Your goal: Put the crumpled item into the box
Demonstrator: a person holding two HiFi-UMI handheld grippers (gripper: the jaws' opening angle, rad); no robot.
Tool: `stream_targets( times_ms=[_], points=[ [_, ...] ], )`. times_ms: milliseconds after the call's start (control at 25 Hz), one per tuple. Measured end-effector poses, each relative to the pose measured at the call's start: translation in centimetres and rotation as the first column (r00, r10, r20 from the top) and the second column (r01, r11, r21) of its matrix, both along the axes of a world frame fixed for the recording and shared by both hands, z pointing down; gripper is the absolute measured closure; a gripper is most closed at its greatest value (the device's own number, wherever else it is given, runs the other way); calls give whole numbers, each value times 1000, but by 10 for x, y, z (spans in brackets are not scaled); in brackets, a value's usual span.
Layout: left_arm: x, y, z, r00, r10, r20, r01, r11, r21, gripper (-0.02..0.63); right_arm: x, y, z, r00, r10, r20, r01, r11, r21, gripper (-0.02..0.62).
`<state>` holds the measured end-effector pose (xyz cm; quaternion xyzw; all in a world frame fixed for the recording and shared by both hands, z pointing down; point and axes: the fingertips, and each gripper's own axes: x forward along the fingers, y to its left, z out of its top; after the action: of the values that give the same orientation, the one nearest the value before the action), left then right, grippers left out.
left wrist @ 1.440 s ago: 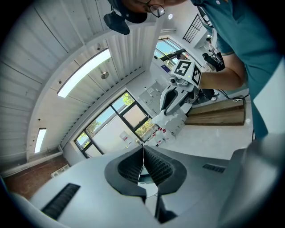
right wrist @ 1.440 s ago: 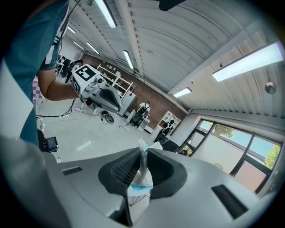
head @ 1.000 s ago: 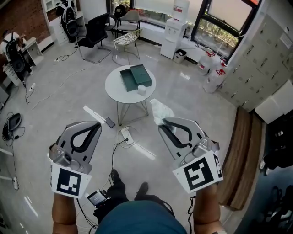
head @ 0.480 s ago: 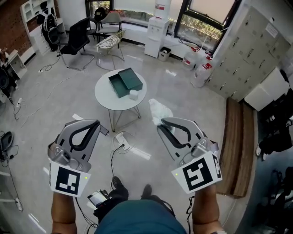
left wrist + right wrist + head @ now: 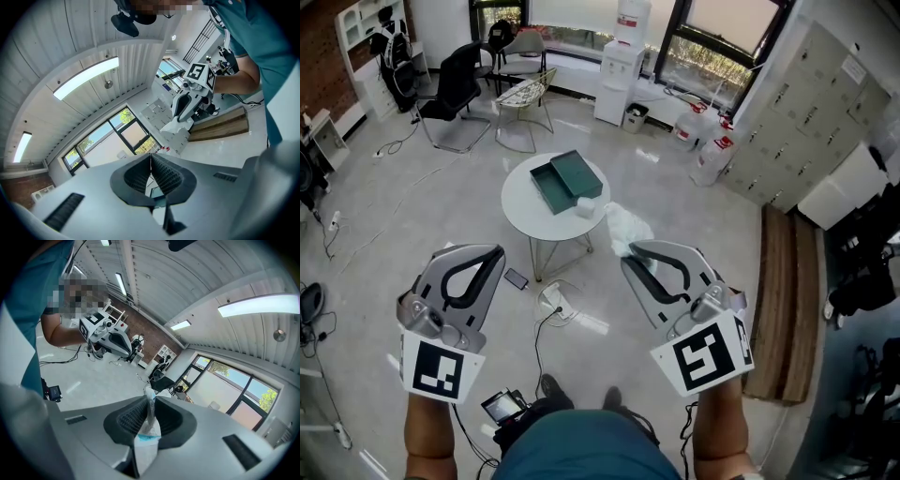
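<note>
A crumpled white bag hangs from the tip of my right gripper, which is shut on it. In the right gripper view the bag, white with a blue print, is pinched between the ribbed pads of that gripper. My left gripper is shut with nothing in it, and its pads meet in the left gripper view. The open dark green box lies on a round white table a few steps ahead, with a small white object beside it. Both grippers are held at waist height, far short of the table.
A power strip and cable and a phone lie on the floor before the table. Chairs stand at the back left, a water dispenser and bottles by the windows, lockers and a wooden bench on the right.
The head view has shifted, so the table and box sit a little to the right of half a second ago. Both grippers keep the same pose, the right still holding the bag.
</note>
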<state>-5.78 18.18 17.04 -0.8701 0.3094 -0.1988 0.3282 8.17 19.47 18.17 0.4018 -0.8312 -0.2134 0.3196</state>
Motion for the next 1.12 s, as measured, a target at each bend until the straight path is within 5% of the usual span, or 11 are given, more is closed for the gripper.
stream_targets(
  times_ms=[520, 1120],
  points=[
    [-55, -39, 15, 1000, -24, -18, 24, 999, -22, 586, -62, -46, 9, 999, -41, -15, 41, 999, -12, 523],
    [-65, -89, 11, 972, -237, 12, 237, 971, -33, 586, -77, -128, 6, 966, -260, 10, 260, 965, -15, 523]
  ],
)
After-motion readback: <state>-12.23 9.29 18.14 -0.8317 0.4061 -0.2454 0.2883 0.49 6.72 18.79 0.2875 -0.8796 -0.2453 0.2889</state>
